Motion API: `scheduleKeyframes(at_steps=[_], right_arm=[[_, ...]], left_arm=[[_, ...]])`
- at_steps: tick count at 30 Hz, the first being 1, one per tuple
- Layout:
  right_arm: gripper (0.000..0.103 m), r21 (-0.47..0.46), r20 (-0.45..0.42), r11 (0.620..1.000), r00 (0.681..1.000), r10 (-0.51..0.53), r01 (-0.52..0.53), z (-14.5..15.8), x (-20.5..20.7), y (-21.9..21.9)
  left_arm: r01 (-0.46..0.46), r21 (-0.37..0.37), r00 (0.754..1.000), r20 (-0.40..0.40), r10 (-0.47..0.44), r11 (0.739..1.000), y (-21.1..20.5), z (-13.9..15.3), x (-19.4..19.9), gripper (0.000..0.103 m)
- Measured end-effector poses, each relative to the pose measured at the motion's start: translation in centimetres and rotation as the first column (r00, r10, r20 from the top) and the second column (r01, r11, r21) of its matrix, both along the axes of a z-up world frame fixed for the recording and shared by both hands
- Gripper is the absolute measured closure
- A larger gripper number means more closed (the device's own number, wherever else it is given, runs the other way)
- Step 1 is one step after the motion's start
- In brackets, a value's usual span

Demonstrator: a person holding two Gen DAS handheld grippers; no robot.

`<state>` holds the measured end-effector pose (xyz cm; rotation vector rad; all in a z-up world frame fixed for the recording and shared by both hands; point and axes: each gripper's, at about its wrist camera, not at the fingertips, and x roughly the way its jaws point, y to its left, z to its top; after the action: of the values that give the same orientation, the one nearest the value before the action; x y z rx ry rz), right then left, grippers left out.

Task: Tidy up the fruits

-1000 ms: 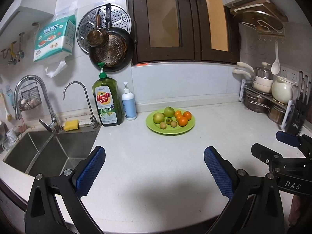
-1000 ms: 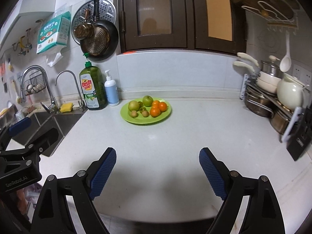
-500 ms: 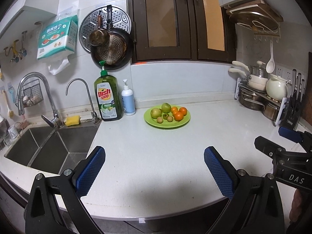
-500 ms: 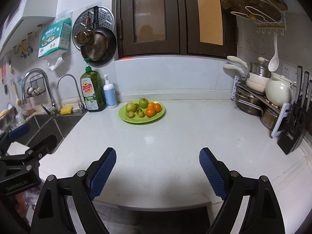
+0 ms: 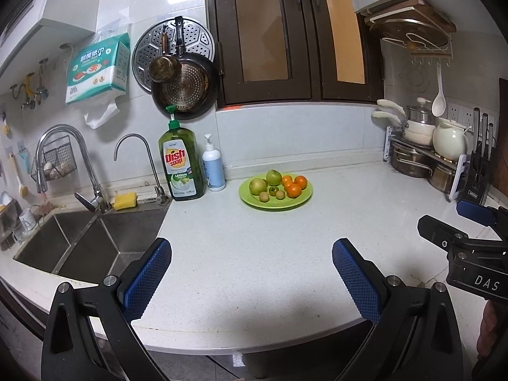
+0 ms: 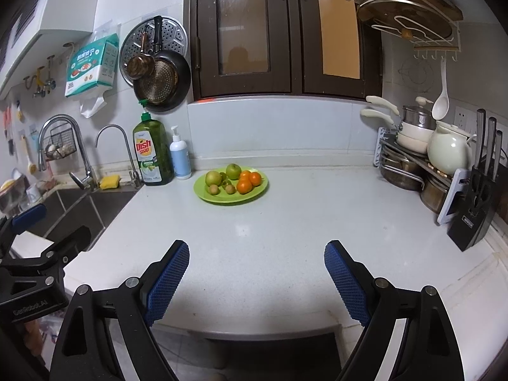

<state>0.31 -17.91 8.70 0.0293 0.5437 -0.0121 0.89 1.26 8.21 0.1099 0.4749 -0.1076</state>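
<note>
Fruits sit piled on a green plate (image 5: 275, 204) at the far side of your white desk (image 5: 254, 254), at about 12 o'clock from both tools and well apart from them. On the plate you have two larger green fruits (image 5: 257, 186), three oranges (image 5: 294, 190) at 3 o'clock of them, and small brownish fruits (image 5: 264, 196) toward the near rim. In the right wrist view the same plate (image 6: 231, 197) lies at roughly 11 o'clock.

Your left tool (image 5: 252, 270) hangs above the near edge of the desk with its blue-padded fingers (image 5: 147, 274) spread wide apart and nothing between them. Your right tool (image 6: 257, 273) does likewise, fingers (image 6: 346, 279) wide apart and gripping nothing. Each tool shows at the edge of the other's view.

At 9 o'clock of the plate stand a green dish soap bottle (image 5: 181, 165) and, just beside it, a white-and-blue pump bottle (image 5: 213, 171). Further toward 9 o'clock you see a yellow sponge (image 5: 125, 200) by the steel sink (image 5: 79, 250). At 3 o'clock a rack of pots (image 5: 419, 158) and a knife block (image 5: 477, 174) stand against the wall.
</note>
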Motion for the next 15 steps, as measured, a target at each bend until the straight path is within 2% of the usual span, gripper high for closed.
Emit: scheduleKeyframes(at_steps=[15], right_arm=[[0.015,0.004,0.002,1.0,1.0,0.015,-0.015,0.02,-0.22,-0.08]], left_arm=[[-0.01,0.001,1.0,0.005,0.01,1.0,0.13,0.0,-0.49,0.0]])
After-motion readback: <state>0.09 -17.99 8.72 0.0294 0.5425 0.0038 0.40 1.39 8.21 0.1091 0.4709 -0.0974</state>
